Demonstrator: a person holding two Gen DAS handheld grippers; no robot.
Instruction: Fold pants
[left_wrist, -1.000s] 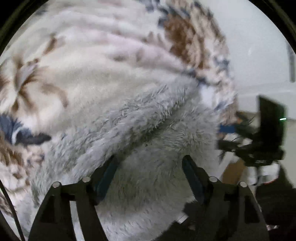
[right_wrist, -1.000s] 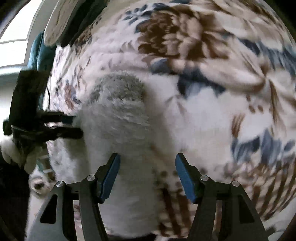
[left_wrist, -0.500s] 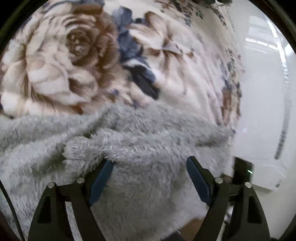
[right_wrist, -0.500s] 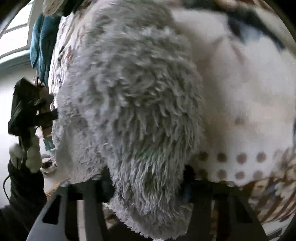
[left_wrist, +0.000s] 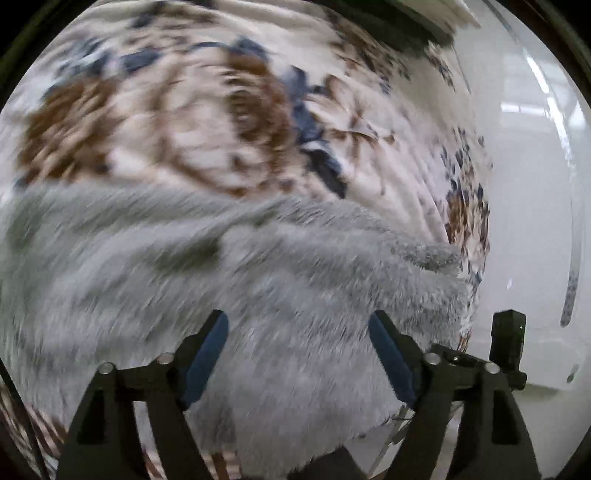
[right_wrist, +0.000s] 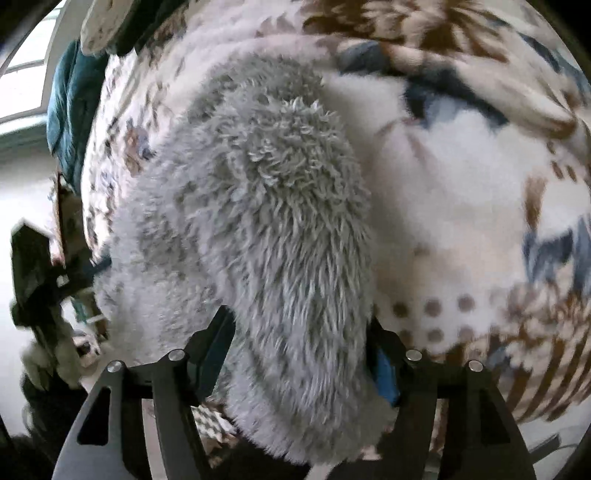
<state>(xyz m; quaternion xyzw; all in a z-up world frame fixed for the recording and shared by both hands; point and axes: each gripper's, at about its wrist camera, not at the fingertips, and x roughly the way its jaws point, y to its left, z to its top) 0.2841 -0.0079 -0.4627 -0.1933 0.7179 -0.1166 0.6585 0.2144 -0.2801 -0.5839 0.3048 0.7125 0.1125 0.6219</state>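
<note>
Pants, grey shaggy fleece (right_wrist: 266, 229): soft, light, limp; grip at edge. Right gripper (right_wrist: 299, 350) opening w/ fabric between; left gripper (left_wrist: 299, 350) wide, empty.

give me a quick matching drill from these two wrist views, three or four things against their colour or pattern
Things:
1. pants
2. blanket
3. gripper pads
4. bundled cloth at the bed's far edge

Colours:
a. teal
b. blue
c. fluffy grey
d. cream with brown and navy flowers

Pairs: 1-c, 2-d, 3-b, 4-a
</note>
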